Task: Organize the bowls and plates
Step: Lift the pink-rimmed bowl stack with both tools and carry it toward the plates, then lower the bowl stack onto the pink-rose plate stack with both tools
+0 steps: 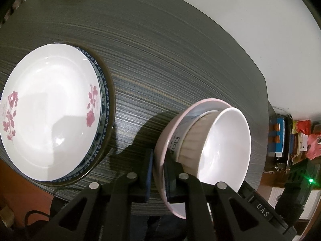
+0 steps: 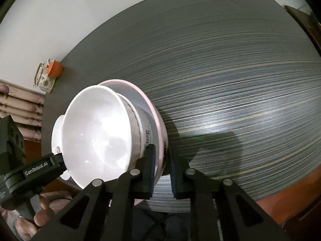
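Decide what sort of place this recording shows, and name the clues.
Probably a home dining area: a dark striped table holds stacked floral plates, both grippers clamp a pink-rimmed bowl stack, and a teapot-patterned tissue holder sits by the wall.

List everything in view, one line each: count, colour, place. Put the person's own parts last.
Bowl stack: three nested; pink outermost, a pale one with dark print, white one innermost; tilted on edge above the table's near side, gripped from both sides.
Plate stack: white plate with pink flowers on top of a blue-patterned plate; exact count unclear; flat on the table, left of the bowls.
Table: one, dark grey with streaks.
Orange cup: one, at the table's far corner by a floral item.
Clutter: coloured boxes and bags, beyond the table edge.
Left gripper: black, clamped on the pink rim.
Right gripper: black, clamped on the pink rim opposite.
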{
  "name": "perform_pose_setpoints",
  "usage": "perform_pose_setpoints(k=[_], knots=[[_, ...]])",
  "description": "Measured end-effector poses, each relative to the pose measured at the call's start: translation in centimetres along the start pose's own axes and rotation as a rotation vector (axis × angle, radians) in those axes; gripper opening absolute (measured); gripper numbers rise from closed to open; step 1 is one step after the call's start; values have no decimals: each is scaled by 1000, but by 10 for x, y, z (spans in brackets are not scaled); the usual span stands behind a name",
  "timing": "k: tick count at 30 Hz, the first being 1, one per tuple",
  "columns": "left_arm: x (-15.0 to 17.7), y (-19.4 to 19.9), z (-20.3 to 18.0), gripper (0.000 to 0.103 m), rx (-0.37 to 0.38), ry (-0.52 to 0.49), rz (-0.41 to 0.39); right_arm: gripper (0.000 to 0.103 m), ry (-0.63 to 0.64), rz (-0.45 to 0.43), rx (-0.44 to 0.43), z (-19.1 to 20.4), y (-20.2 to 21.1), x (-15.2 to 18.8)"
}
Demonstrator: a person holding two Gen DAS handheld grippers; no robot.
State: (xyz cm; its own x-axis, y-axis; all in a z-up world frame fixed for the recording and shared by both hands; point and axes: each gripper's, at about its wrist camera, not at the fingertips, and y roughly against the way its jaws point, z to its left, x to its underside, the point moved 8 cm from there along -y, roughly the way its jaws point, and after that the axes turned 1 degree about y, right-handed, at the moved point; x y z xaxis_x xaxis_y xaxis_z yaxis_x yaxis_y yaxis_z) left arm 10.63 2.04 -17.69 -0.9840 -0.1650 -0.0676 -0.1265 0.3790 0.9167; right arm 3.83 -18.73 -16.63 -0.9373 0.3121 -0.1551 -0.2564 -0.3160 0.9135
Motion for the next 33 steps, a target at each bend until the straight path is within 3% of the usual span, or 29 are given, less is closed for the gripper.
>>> perform_pose_setpoints(k=[33], knots=[[-12,26,-11,8,29,-22,-78,15,24,-50,-6,15,11,-7]])
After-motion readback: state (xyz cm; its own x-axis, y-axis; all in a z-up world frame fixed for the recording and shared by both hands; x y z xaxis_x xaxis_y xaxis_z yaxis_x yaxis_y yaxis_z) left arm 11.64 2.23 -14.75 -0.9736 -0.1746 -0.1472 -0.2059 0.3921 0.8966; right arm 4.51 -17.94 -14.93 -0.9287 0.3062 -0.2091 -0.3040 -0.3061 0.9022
